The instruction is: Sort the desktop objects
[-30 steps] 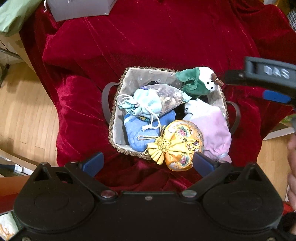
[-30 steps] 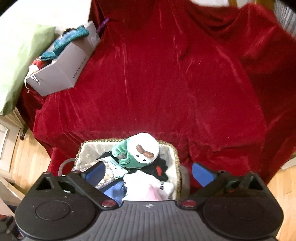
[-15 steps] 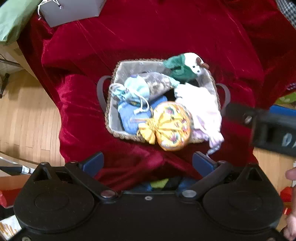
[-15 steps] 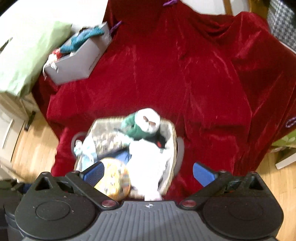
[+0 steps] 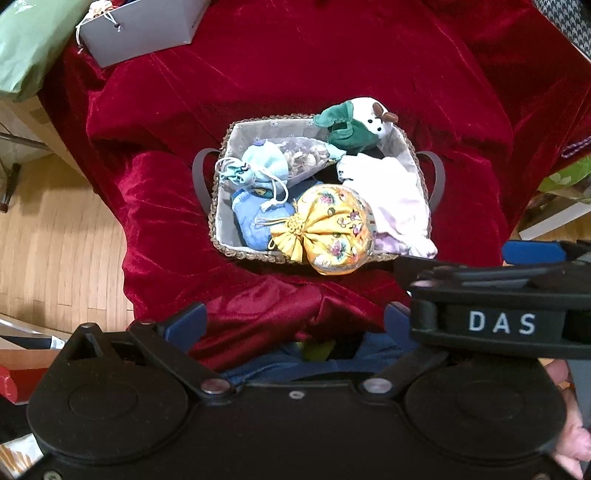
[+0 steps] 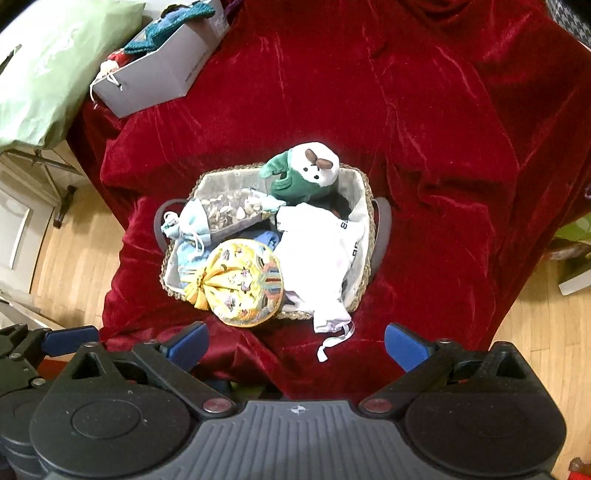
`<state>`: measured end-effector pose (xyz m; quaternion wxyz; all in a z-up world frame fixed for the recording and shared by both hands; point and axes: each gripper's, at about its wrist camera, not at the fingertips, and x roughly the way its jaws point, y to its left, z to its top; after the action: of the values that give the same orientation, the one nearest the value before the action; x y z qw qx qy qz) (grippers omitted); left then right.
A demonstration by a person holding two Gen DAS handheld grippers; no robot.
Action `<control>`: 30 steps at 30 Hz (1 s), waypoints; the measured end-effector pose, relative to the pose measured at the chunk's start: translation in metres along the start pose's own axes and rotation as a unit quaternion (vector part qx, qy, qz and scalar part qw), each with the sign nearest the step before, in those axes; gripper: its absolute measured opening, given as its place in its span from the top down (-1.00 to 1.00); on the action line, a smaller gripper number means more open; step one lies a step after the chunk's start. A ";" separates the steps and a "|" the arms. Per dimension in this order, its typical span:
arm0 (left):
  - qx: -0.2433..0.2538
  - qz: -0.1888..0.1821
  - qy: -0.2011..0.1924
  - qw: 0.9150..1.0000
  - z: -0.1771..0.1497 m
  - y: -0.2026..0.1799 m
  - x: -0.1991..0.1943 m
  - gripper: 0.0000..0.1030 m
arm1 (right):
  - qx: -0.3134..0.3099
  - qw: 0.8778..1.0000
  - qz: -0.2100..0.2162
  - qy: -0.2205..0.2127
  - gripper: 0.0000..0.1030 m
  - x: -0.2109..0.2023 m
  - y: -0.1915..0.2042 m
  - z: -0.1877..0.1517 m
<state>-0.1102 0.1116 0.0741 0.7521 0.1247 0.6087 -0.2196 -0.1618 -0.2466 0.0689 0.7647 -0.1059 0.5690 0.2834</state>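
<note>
A woven basket sits on a red velvet cloth. It holds a green and white plush toy, a yellow embroidered pouch, a light blue drawstring pouch, a clear bag of dried bits, a blue pouch and a white cloth bag. My left gripper is open and empty, back from the basket's near edge. My right gripper is open and empty, also near the basket's near edge; it shows at the right in the left wrist view.
A grey open box with teal fabric stands at the back left beside a green bag. Wooden floor lies left of the draped table. The cloth bunches into folds near me.
Both grippers have pulled back and up from the basket. The right gripper moved from the upper right of the left wrist view down to its lower right. The basket's contents have not moved.
</note>
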 end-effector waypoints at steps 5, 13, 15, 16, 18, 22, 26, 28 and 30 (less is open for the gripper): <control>0.005 -0.001 0.010 1.000 -0.004 -0.003 0.005 -0.92 | -0.006 1.000 -0.028 -0.006 -0.97 0.002 0.000 -0.001; 0.011 0.003 0.012 1.000 -0.009 -0.006 0.006 -0.92 | 0.005 1.000 -0.022 0.004 -0.97 0.007 -0.004 -0.002; 0.008 0.001 0.012 1.000 -0.009 -0.006 0.007 -0.92 | 0.007 1.000 -0.022 0.005 -0.97 0.007 -0.004 -0.003; 0.006 -0.001 0.012 1.000 -0.009 -0.006 0.007 -0.92 | 0.007 1.000 -0.022 0.004 -0.97 0.008 -0.004 -0.003; 0.001 -0.004 0.014 1.000 -0.009 -0.005 0.008 -0.92 | 0.007 1.000 -0.023 0.005 -0.97 0.008 -0.004 -0.003; -0.014 -0.011 0.019 1.000 -0.008 -0.001 0.009 -0.92 | 0.005 1.000 -0.021 0.005 -0.97 0.008 -0.003 -0.004; -0.020 -0.018 0.025 0.999 -0.008 -0.001 0.011 -0.92 | 0.000 1.000 -0.019 0.007 -0.97 0.010 0.001 -0.005; -0.025 -0.021 0.029 0.999 -0.007 0.000 0.012 -0.92 | -0.002 1.000 -0.020 0.007 -0.97 0.010 0.001 -0.005; -0.028 -0.023 0.032 0.999 -0.007 0.000 0.012 -0.92 | 0.000 1.000 -0.020 0.006 -0.97 0.009 0.000 -0.005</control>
<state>-0.1139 0.1125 0.0605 0.7305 0.0965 0.6407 -0.2158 -0.1644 -0.2459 0.0590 0.7668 -0.1193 0.5710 0.2677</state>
